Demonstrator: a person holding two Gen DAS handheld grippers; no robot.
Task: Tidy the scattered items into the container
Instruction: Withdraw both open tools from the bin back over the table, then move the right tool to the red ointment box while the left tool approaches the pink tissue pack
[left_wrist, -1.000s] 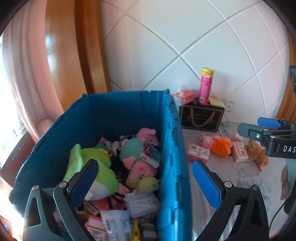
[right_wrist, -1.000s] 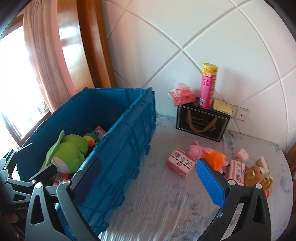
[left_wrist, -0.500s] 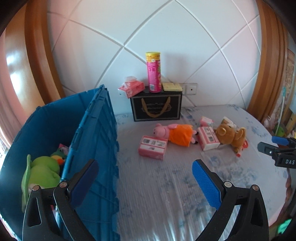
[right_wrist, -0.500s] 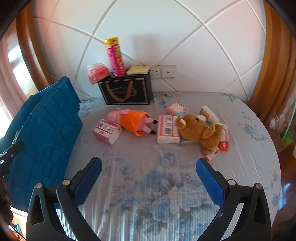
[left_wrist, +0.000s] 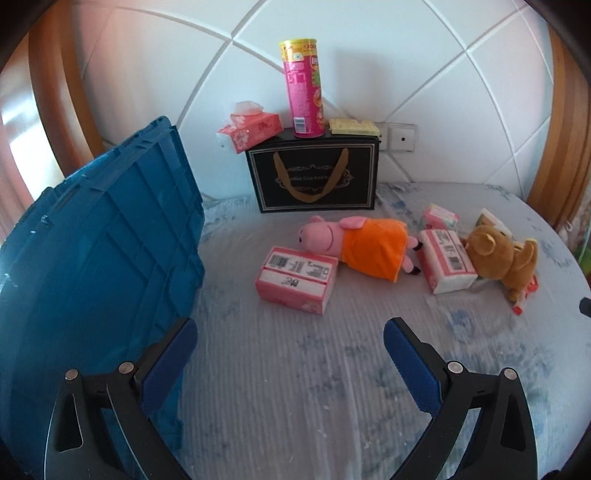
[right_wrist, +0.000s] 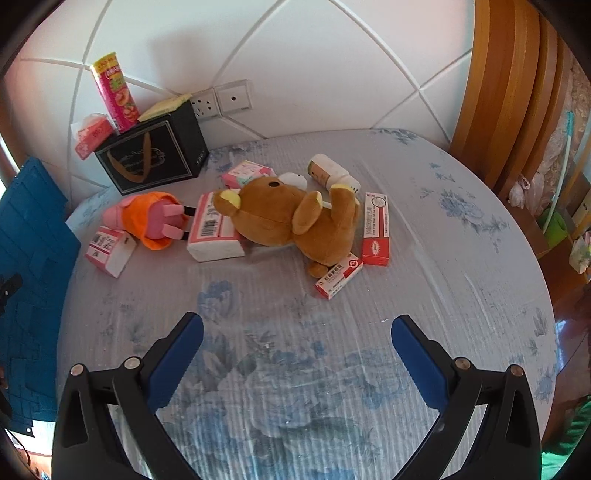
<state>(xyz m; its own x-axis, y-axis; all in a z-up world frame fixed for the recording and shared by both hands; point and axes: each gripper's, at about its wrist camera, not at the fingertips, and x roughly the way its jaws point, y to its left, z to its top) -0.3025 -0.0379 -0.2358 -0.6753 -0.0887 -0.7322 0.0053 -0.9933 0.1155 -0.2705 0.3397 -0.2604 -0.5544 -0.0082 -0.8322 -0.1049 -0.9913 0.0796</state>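
Both hand-held grippers, left (left_wrist: 290, 341) and right (right_wrist: 297, 339), hover with jaws apart and empty above the surface (right_wrist: 461, 236). Plush bear (right_wrist: 284, 218), pig (left_wrist: 356, 245) and boxes lie far; blue container (left_wrist: 99, 251) stands left. Likely next: reach a toy.

A black gift bag (left_wrist: 314, 179) with gold handles stands against the white panelled wall (left_wrist: 424, 66). On top of it stand an upright pink snack tube (left_wrist: 304, 88), a pink tissue pack (left_wrist: 251, 129) and a flat yellow packet (left_wrist: 354, 126). Wall sockets (right_wrist: 221, 100) sit just behind it. Wooden trim (right_wrist: 506, 92) borders the wall.
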